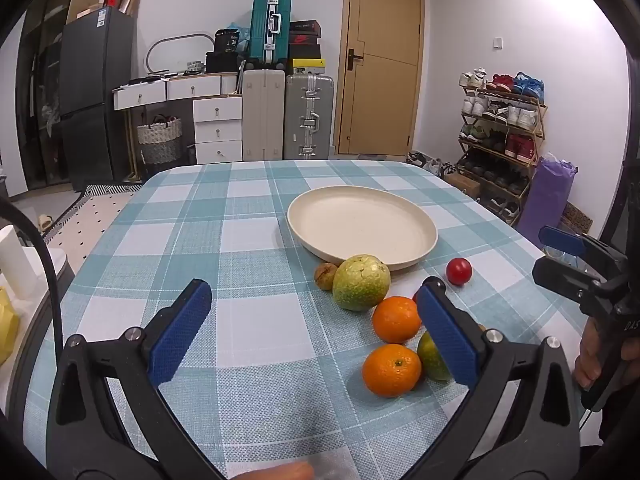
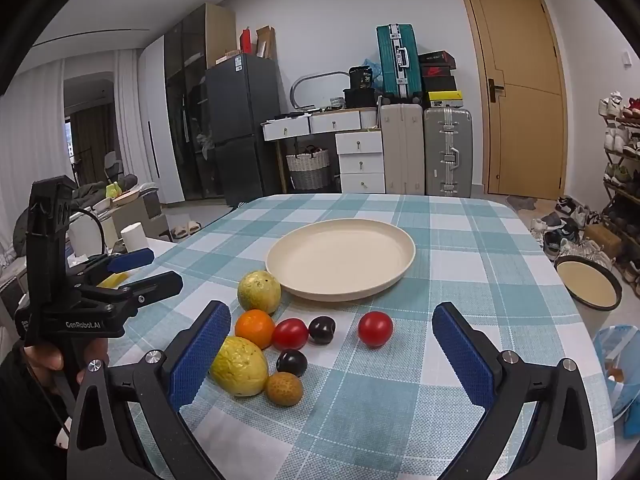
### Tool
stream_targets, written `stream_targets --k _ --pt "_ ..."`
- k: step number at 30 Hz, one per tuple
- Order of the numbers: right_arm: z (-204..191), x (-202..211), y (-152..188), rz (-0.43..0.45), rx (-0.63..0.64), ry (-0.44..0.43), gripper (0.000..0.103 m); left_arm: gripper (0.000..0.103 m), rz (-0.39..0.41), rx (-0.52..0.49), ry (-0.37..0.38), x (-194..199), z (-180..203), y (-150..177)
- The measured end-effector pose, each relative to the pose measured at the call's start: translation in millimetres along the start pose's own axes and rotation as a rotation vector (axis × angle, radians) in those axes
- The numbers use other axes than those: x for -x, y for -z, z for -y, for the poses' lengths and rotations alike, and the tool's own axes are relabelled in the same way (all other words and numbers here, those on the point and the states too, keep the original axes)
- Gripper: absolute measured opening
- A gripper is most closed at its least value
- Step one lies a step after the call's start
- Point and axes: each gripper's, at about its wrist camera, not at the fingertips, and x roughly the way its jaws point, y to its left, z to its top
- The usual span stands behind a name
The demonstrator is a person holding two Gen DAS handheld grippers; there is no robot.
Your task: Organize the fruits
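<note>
Right wrist: fruits [image 2: 276, 344] between gripper [image 2: 332, 354] fingers

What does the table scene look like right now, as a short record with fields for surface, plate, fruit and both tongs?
surface: table with a checked cloth
plate: cream plate, nothing on it
fruit: all on the cloth in front of the plate, in a loose cluster; one tomato sits apart
nearest plate: green fruit, close to its rim
left tongs: open, holding nothing
right tongs: open, holding nothing
</note>
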Motion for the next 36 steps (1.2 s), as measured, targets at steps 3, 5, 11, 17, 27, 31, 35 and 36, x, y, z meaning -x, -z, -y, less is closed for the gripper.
stream_targets --k 3,5,11,17,27,31,35,36 --pt "-0.1 -0.6 -0.1 -0.011 0.006 0.004 0.103 0.103 0.005 0.001 0.002 0.2 -0.1 0.0" --pt "-0.2 -0.1 0.0 -0.005 0.007 0.006 0.103 0.103 0.003 -0.001 0.003 0.0 0.0 0.0" --pt "-0.1 -0.3 0.0 -0.005 0.005 0.004 0.103 0.103 0.012 -0.013 0.012 4.2 4.2 -2.2" --pt "-0.6 -0.3 0.0 -0.004 0.007 0.004 0.103 0.103 0.016 -0.022 0.017 2.9 2.8 -2.5" --pt "-1.1 -0.6 0.0 -0.004 0.011 0.005 0.103 0.103 0.026 -0.030 0.012 6.0 6.5 -1.4" --pt "-1.1 -0.6 0.1 -0.002 0.018 0.007 0.103 0.103 0.029 -0.030 0.015 6.9 5.8 -1.0" --pt "-3.5 0.0 0.5 -0.004 0.025 0.011 0.103 0.103 0.040 -0.033 0.023 8.7 7.0 -0.4" --pt "-2.3 0.2 0.5 -0.005 0.024 0.011 0.103 0.103 0.038 -0.032 0.025 8.8 6.9 -0.6"
